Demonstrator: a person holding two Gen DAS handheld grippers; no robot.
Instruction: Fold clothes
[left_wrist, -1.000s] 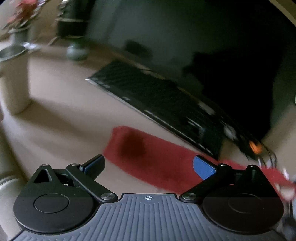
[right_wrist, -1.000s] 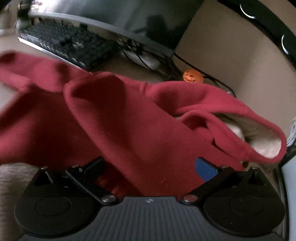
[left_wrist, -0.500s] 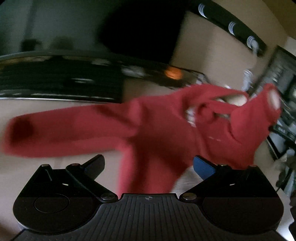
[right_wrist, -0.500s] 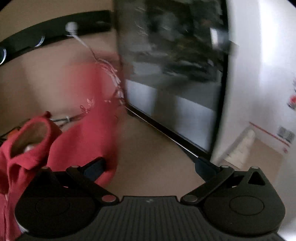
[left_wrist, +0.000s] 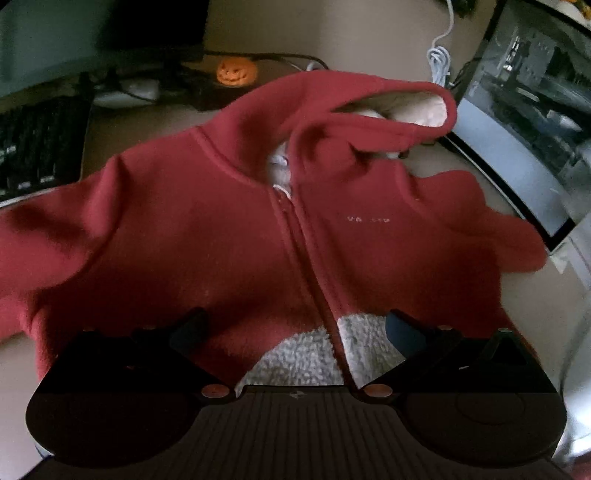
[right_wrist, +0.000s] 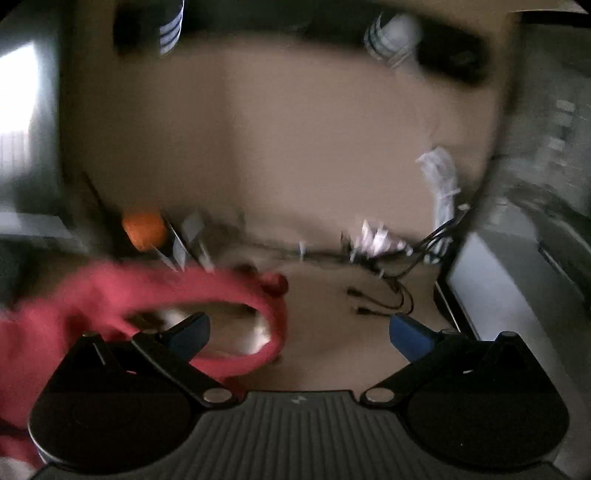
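Hooded jacket (left_wrist: 207, 236), red fleece with a pale pile lining, is lying front-up and spread across the beige desk (left_wrist: 535, 332), zip closed along its middle, both sleeves reaching outward, the hem nearest the left wrist camera with a flap of lining turned out. The hood (left_wrist: 373, 110) is sitting rumpled at the far end, its opening gaping toward the glass-sided computer case (left_wrist: 535, 129). A keyboard (left_wrist: 37, 147) is lying just beside the jacket's left sleeve, and cables (right_wrist: 384, 295) and a small orange pumpkin figure (left_wrist: 236, 72) are lying near the hood.

Risk: the sleeves are lying close to the keyboard and the case, so a wide folding sweep could probably drag cloth over the keys or snag the cables; the thick fleece may also spring open if a fold is released too soon, and the unflattened hood would likely leave a lump.

Left gripper (left_wrist: 295, 332) is hovering low over the hem, aimed along the zip, its jaws spread wide and holding nothing. Right gripper (right_wrist: 299, 332) is aiming at the hood's rim, the view heavily blurred; its jaws are likewise standing wide apart, the red rim passing beside the left finger, ungrasped.
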